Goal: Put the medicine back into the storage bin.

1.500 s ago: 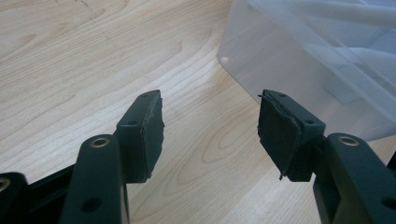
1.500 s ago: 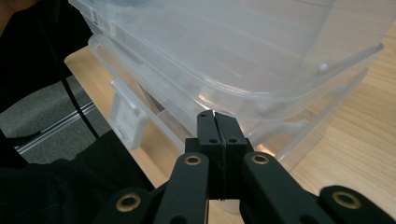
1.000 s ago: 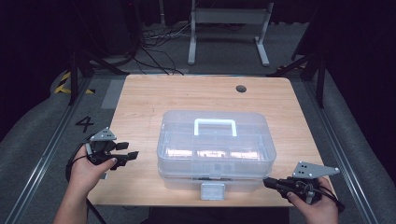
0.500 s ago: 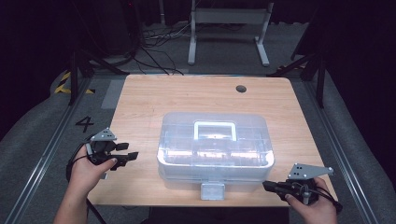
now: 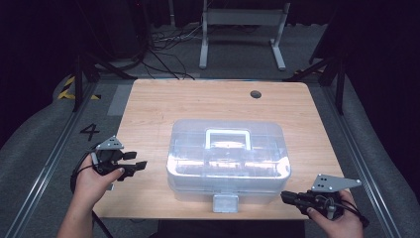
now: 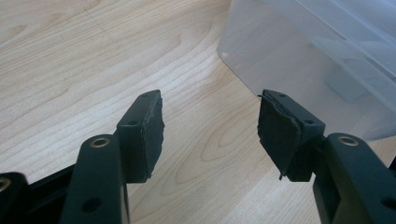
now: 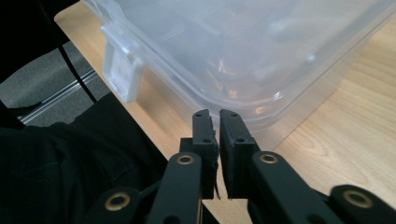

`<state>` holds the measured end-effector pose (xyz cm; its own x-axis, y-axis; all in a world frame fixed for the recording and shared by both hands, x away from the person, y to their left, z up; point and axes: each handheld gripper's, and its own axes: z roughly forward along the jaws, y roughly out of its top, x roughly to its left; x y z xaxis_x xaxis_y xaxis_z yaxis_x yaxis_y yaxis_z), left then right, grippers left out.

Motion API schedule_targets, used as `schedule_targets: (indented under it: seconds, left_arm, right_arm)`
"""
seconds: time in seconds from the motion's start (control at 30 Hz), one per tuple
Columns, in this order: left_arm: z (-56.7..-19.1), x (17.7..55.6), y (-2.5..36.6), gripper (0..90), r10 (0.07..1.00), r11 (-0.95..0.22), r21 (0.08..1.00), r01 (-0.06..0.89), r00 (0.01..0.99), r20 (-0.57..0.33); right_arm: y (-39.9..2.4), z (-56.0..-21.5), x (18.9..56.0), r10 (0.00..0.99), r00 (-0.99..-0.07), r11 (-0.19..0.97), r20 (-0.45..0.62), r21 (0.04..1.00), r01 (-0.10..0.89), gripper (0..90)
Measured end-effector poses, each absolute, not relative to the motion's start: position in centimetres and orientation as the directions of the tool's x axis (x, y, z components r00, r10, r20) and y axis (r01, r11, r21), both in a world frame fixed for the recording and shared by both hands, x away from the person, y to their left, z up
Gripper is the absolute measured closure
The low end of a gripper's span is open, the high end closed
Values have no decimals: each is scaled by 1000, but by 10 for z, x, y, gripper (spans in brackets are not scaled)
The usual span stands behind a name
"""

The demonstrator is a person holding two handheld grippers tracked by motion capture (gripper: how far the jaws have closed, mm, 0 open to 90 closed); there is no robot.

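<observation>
Gaping wide, left gripper point(image 5: 134, 163) holds nothing beside clear box point(image 5: 228, 158). Right gripper point(image 5: 287, 197) jaws just opening a sliver, empty. Box mid-table, long axis left-right, latch point(image 5: 225, 202) facing person.

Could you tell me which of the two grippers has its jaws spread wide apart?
The left gripper, beside the clear plastic box: bare table shows between its pads. The right gripper has only a thin slit, having just begun opening, with nothing between.
</observation>
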<state>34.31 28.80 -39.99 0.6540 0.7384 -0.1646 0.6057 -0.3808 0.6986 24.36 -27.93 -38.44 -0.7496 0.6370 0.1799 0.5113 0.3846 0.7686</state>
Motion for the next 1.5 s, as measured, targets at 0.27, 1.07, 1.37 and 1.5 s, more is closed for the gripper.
schedule_targets:
  seconds: [0.27, 1.07, 1.37, 1.5]
  left_arm:
    - [-397, 343, 284, 385, 761, -353, 715, 604, 630, -156]
    - [-404, 336, 294, 294, 789, -424, 680, 599, 612, -47]
    - [-411, 338, 292, 291, 797, -442, 652, 616, 604, -31]
    - [-416, 337, 291, 292, 798, -444, 640, 627, 602, -36]
  right_arm:
    - [-297, -364, 244, 664, -734, 358, 144, 801, 480, 762]
    - [-353, -348, 312, 745, -664, 298, 58, 863, 409, 409]
    - [-376, -376, 329, 794, -602, 275, 78, 838, 471, 391]
    - [-383, -390, 337, 821, -570, 296, 44, 820, 489, 391]
